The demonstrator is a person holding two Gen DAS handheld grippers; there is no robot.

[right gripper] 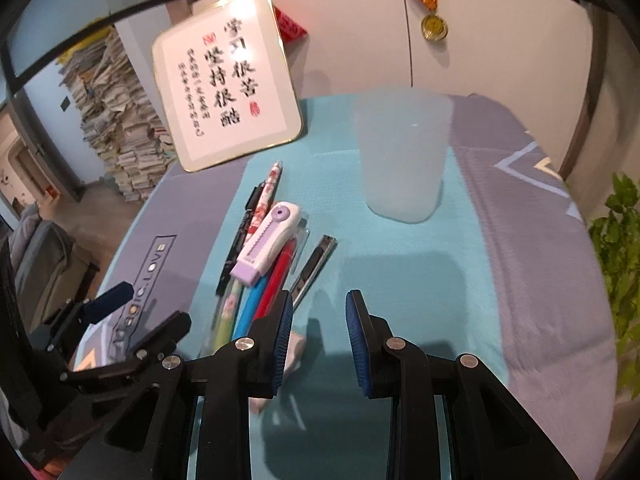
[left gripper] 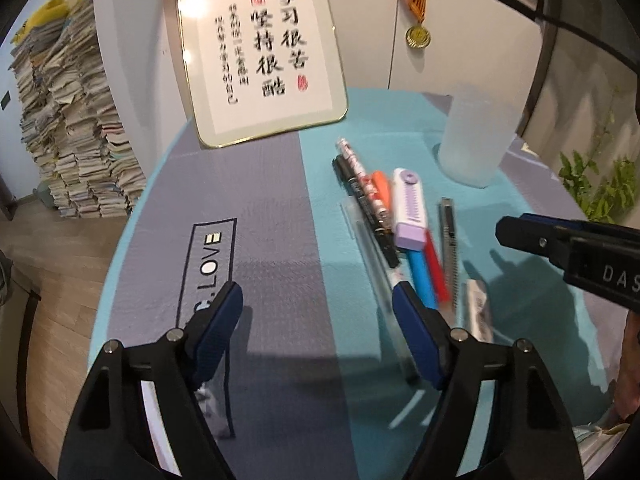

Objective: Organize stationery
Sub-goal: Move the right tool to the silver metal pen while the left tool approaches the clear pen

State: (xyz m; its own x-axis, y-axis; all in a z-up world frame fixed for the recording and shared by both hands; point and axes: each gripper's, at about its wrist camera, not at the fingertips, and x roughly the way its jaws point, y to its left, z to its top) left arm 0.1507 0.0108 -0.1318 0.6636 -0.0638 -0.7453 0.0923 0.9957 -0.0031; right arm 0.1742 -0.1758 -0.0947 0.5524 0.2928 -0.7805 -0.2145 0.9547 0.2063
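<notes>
The left gripper (left gripper: 316, 300) is hanging wide, empty, over bare tablecloth (left gripper: 272, 208). The right gripper (right gripper: 318, 312) is hovering narrowly parted, empty, beside the pen pile (right gripper: 260, 264); the frosted cup (right gripper: 402, 160) is standing apart.

A frosted plastic cup (right gripper: 402, 160) stood upright and empty on the teal cloth. Near it lay a loose heap of stationery: a lilac-and-white correction tape (right gripper: 268, 242) rested atop red (right gripper: 280, 276) and blue (right gripper: 250, 308) pens, with a black pen (right gripper: 240, 240), a floral pen (right gripper: 266, 196) and a utility knife (right gripper: 314, 266) alongside.
</notes>
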